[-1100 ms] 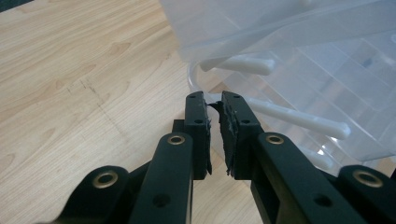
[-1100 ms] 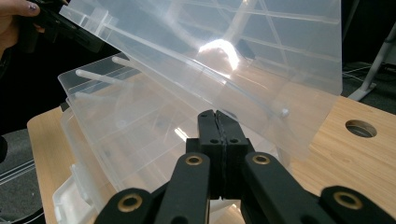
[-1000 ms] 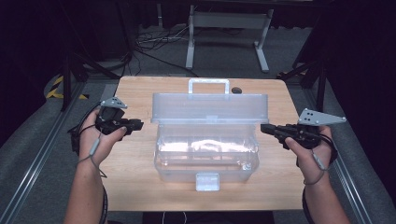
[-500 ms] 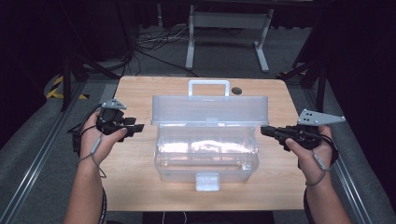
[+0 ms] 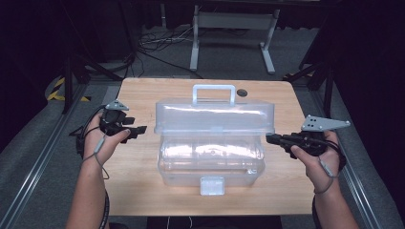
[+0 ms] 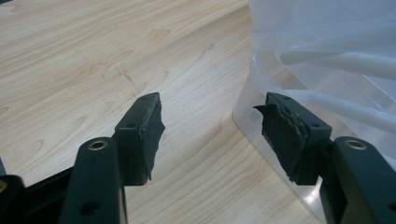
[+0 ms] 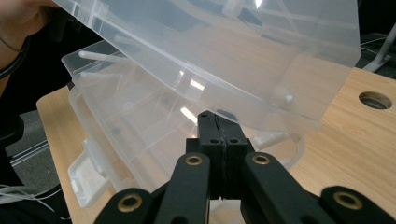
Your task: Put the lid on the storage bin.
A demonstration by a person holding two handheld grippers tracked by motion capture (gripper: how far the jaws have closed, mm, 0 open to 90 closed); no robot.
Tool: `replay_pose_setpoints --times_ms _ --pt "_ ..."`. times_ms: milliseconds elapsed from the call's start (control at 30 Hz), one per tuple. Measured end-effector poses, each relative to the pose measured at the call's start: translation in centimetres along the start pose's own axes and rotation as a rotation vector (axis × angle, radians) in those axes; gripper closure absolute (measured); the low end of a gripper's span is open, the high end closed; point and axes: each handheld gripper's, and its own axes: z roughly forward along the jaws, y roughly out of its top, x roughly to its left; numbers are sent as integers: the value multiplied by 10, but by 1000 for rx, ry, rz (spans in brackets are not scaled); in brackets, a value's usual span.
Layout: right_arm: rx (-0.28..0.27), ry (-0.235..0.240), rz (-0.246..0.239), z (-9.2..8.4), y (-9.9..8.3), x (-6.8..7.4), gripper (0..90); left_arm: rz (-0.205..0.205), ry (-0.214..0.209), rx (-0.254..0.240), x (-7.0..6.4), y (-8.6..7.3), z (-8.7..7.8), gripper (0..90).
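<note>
A clear plastic box stands in the middle of the wooden table, its lid raised and leaning forward, white handle on top, latch at the front. My left gripper is just off the lid's left end, open with nothing in it. In the left gripper view its jaws stand wide apart over bare wood, the box corner beside the right jaw. My right gripper is at the lid's right end. It is shut, tip right under the lid edge.
A round hole sits in the table behind the box. A metal stand and cables lie on the floor beyond the far edge. Bare wood shows left and right of the box. Floor rails run along both table sides.
The lid's front edge has come slightly lower and forward. My left gripper has edged right toward the box. The right gripper has barely shifted.
</note>
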Motion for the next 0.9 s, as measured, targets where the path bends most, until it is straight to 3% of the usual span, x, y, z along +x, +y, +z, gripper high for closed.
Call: replay_pose_setpoints --times_ms 367,567,900 --pt "64 16 19 0 -5 4 900 4 20 40 7 -1 12 362" --pt "96 6 14 3 -6 4 900 2 5 40 8 -3 13 362" --pt "157 39 22 5 -7 4 900 -13 2 55 10 -7 15 364"
